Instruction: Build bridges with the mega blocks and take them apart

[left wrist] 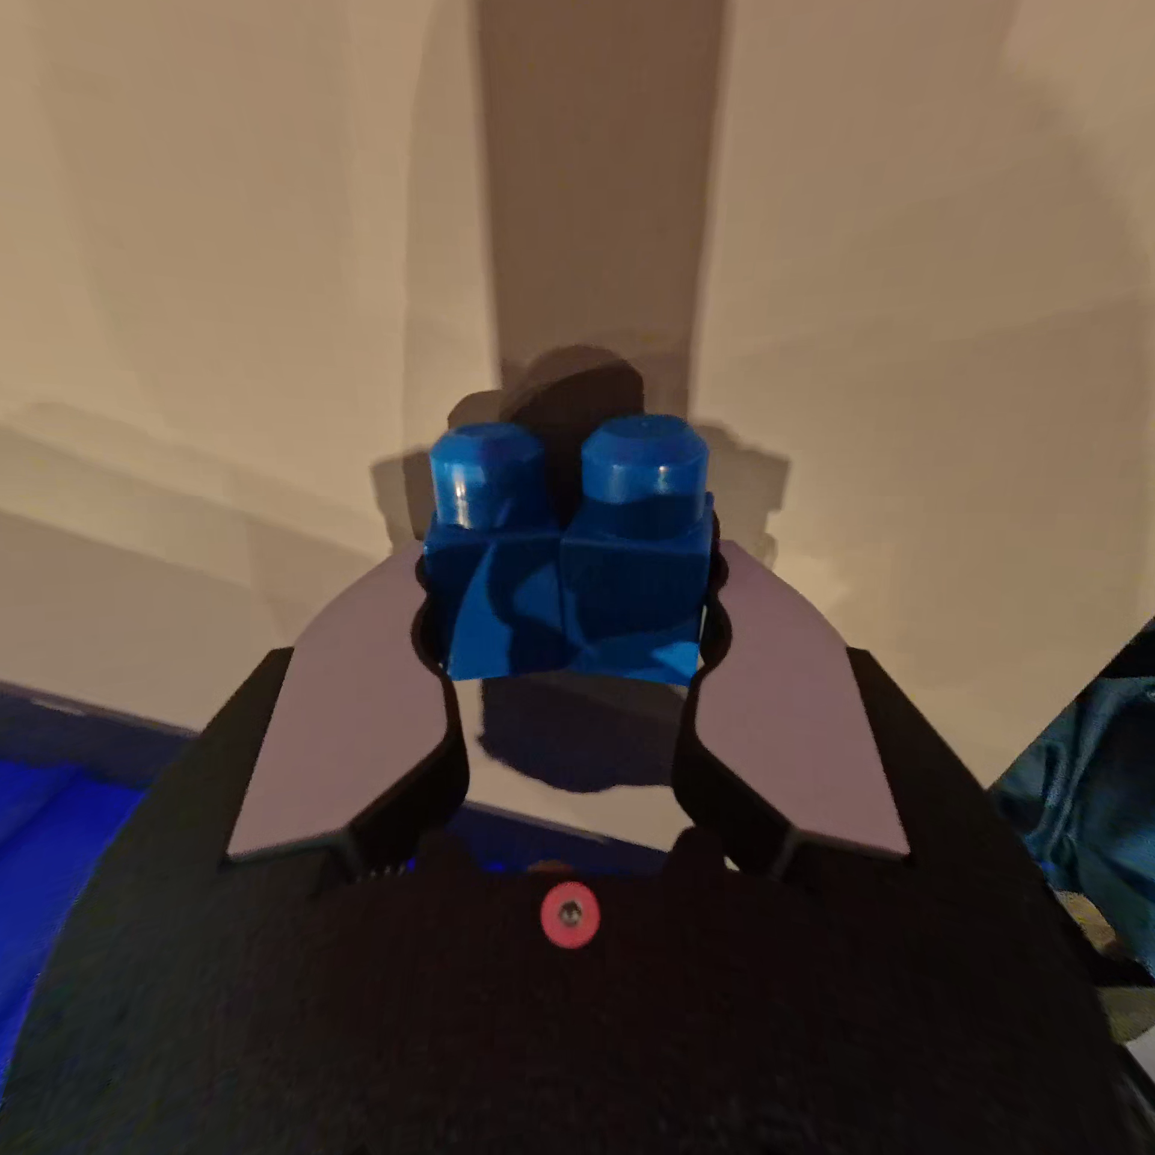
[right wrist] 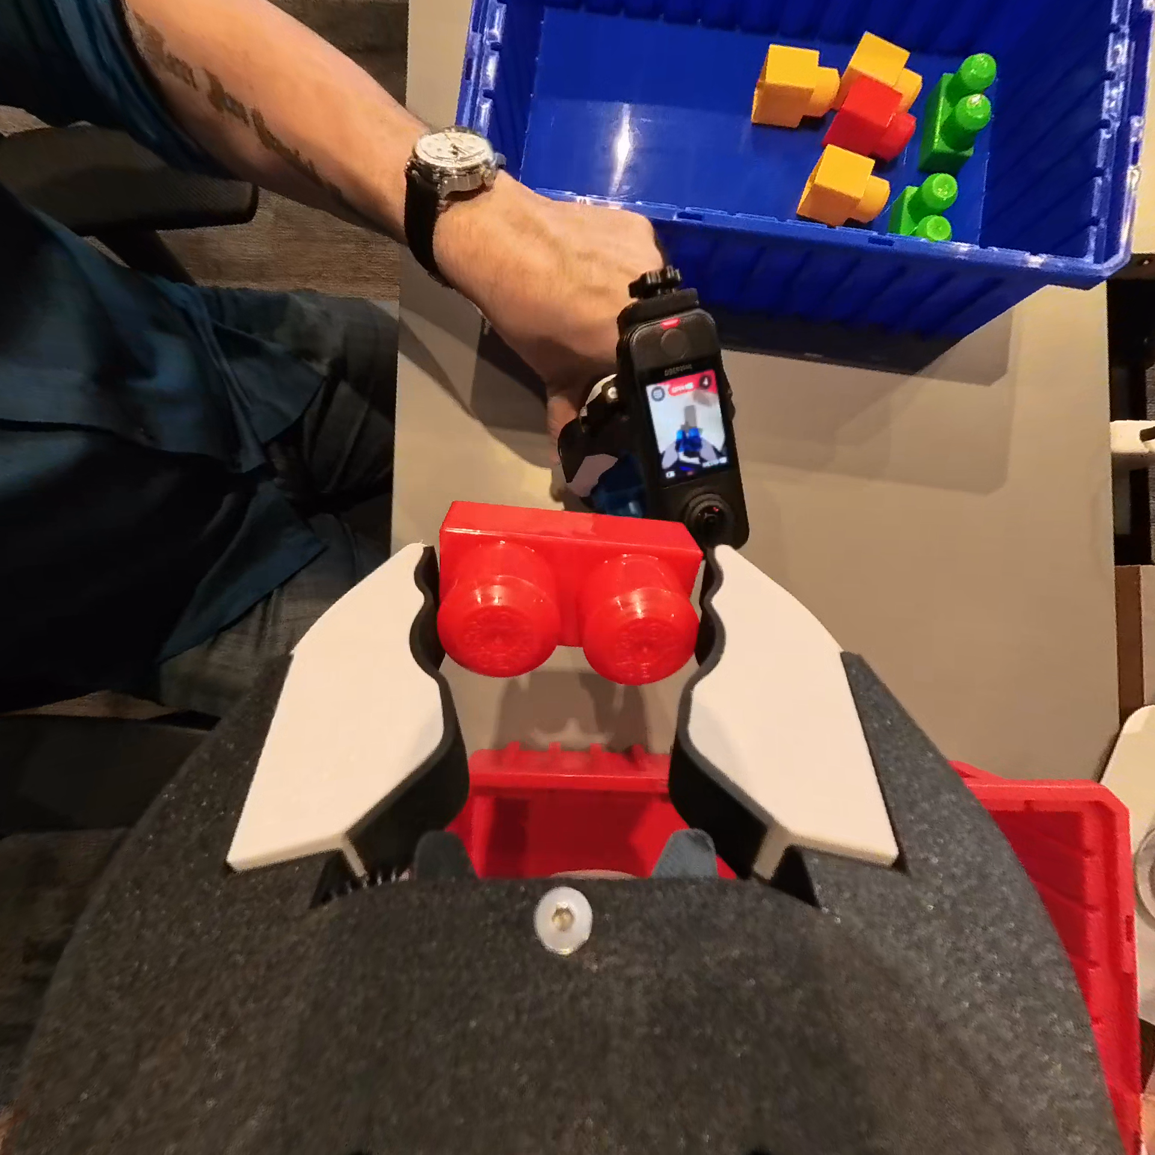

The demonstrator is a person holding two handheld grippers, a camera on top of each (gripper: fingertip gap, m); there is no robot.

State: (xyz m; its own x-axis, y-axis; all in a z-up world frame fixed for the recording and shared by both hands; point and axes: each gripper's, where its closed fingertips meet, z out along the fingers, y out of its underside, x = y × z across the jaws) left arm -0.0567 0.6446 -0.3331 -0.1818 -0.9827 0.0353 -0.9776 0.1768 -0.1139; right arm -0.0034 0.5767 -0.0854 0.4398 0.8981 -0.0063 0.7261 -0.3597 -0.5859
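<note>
— Beige tabletop (right wrist: pixel 875 562) under both tongs?
— Yes. Left tongs (left wrist: pixel 565 600) pinch a blue two-stud block (left wrist: pixel 565 594), studs pointing away from the camera. Right tongs (right wrist: pixel 569 600) pinch a red two-stud block (right wrist: pixel 569 562), studs toward the camera.
— Beyond them?
— Ahead of the right tongs, a hand (right wrist: pixel 550 281), then a blue bin (right wrist: pixel 625 125) holding yellow, red and green blocks; a red bin (right wrist: pixel 1031 875) lies beneath.

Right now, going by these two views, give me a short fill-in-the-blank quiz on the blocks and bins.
1. The left gripper grips a ____ block.
2. The right gripper grips a red block with ____ studs.
3. The blue bin holds ____ yellow blocks.
4. The bin under the right gripper is ____.

Missing words: blue; two; three; red
</note>
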